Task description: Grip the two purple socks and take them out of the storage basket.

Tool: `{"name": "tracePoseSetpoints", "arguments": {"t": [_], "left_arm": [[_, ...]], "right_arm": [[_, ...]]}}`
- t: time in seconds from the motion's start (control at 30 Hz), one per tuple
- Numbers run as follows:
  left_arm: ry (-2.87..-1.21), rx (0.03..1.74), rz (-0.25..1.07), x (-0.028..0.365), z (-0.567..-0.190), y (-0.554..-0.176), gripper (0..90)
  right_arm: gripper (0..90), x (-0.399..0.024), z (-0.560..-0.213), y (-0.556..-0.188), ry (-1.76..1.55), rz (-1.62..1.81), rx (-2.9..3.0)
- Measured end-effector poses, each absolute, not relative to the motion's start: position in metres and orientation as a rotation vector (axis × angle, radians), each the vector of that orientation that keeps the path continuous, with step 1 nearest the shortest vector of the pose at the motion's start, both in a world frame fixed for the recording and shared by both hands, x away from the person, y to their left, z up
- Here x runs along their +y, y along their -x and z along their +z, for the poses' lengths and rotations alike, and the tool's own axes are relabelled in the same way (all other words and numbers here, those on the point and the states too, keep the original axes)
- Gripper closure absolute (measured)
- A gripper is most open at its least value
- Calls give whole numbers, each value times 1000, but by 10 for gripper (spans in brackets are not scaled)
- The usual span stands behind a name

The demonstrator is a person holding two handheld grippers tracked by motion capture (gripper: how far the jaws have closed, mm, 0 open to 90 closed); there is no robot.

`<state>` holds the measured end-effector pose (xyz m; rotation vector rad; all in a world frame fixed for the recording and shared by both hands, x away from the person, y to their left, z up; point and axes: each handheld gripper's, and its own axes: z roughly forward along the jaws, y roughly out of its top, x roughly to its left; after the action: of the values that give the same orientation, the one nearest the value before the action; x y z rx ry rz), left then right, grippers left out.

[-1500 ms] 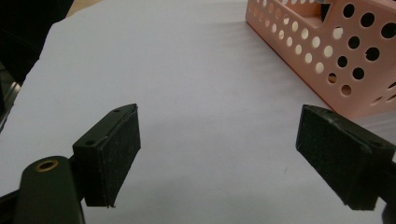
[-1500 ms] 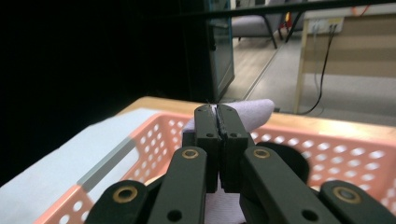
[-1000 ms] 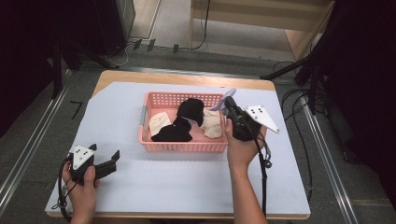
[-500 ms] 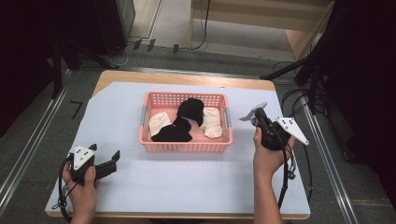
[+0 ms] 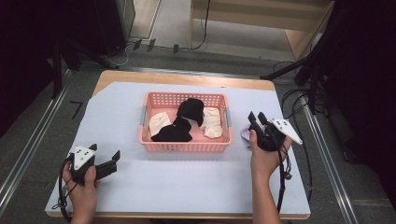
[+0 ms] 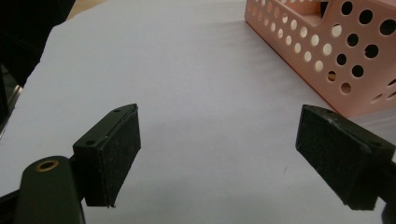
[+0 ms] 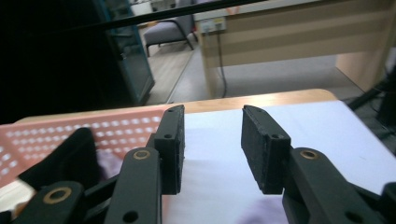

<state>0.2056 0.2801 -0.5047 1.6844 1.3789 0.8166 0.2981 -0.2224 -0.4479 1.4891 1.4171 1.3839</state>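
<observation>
Lying limp on the white table cover (image 5: 196, 186) just right of the pink basket (image 5: 185, 145), the lilac sock (image 5: 244, 134) looks light, soft and floppy, best pinched at a bunched fold. The right gripper (image 5: 257, 119) hovers over it, jaws just opened with nothing between. The left gripper (image 5: 104, 155) rests wide apart, empty.

We're looking at two matching handheld units: the left gripper (image 5: 103, 162) and right gripper (image 5: 257, 118) are both matte black, each topped with a grey three-cornered plate with dark dots on it. Behind the fingers (image 7: 172, 140) we can see flat black link arms with brass-ringed pivot holes. The pads (image 6: 116, 151) are chunky rectangular blocks with a rough, grippy face and small screw holes along the outer edge. Black cables trail off the back of both. Forearms are bare, no sleeves.
</observation>
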Motion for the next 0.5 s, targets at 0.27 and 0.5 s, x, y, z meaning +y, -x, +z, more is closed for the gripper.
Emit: {"name": "tracePoseSetpoints", "arguments": {"t": [0.27, 0.5], "left_arm": [[-1690, 1378, 814, 281, -505, -206, 150], [-1685, 1380, 813, 281, -505, -206, 150]], "right_arm": [[602, -170, -440, -310, -1392, 1441, 1563], [584, -130, -441, -326, -1369, 1434, 1709]]}}
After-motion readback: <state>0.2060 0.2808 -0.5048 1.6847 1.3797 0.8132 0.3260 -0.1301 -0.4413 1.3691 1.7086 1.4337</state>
